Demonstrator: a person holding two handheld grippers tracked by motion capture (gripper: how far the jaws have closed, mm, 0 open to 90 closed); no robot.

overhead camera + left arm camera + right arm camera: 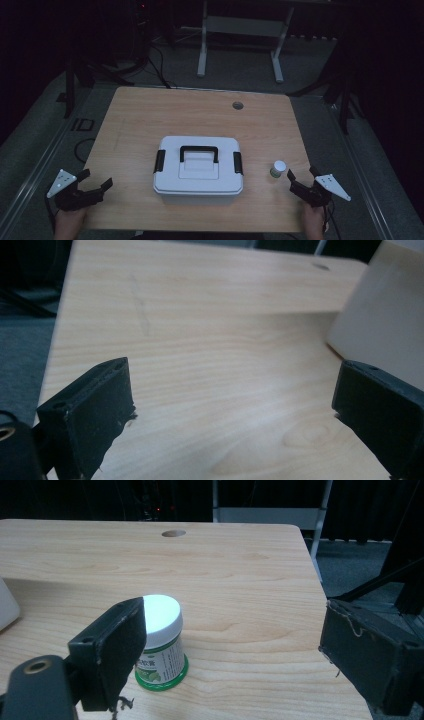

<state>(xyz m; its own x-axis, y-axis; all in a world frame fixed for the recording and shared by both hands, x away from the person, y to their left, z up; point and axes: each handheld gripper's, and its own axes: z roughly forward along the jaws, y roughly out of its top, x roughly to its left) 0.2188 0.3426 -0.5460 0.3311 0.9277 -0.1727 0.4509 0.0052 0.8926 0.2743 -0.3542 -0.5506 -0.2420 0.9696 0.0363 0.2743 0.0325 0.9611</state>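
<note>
Two grippers sit at the near edge of the table (140, 115), one at each corner, and you hold each from below with a hand at the table's lip. Your left gripper (96, 180) lies low at the near left corner, angled toward the far right, its grey plate tipped to the outside; the jaws stand wide apart with bare wood between them. Your right gripper (301, 176) lies at the near right corner, angled toward the far left, plate also outward; its jaws are spread wide and grip nothing.

Just beyond the right gripper, apart from its jaws, the small jar (278, 169) stands upright on the wood, white cap on top, green band at the base. In the right gripper view the jar (161, 642) shows partly behind that gripper's left jaw, not between the pads.

Farther in, at the table's middle, the white case (198, 171) rests flat, black handle folded down and a black latch at each side. A cable hole (237, 105) lies near the far edge.
</note>
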